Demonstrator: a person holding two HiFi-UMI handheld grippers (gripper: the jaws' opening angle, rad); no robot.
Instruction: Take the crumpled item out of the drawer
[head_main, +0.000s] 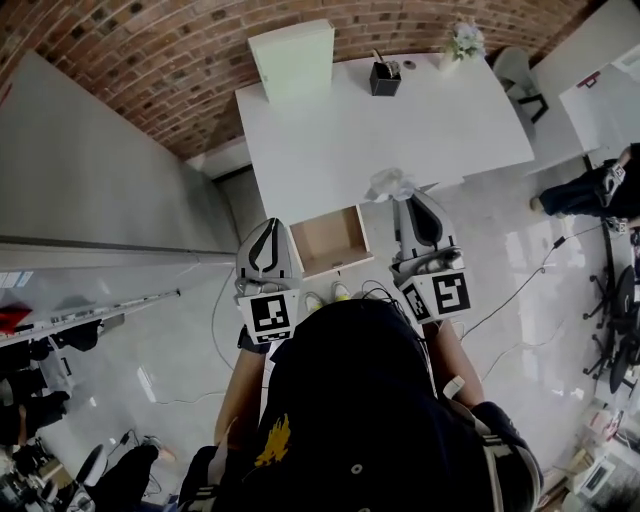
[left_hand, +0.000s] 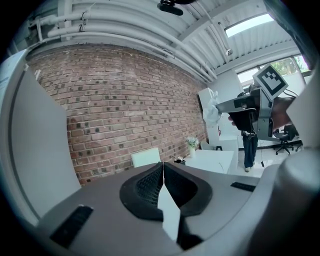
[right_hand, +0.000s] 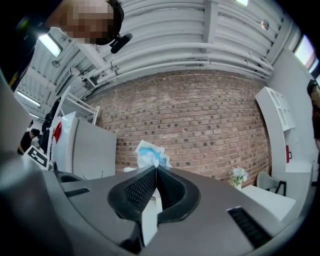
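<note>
Crumpled item (head_main: 390, 185), white table (head_main: 400, 120), brick wall (head_main: 150, 60)

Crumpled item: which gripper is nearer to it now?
Right. The right gripper is shut on the crumpled item; the left gripper, shut and empty, is just left of the open drawer, apart from the item.

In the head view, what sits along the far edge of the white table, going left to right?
pale green box → black holder → pot of flowers
</note>
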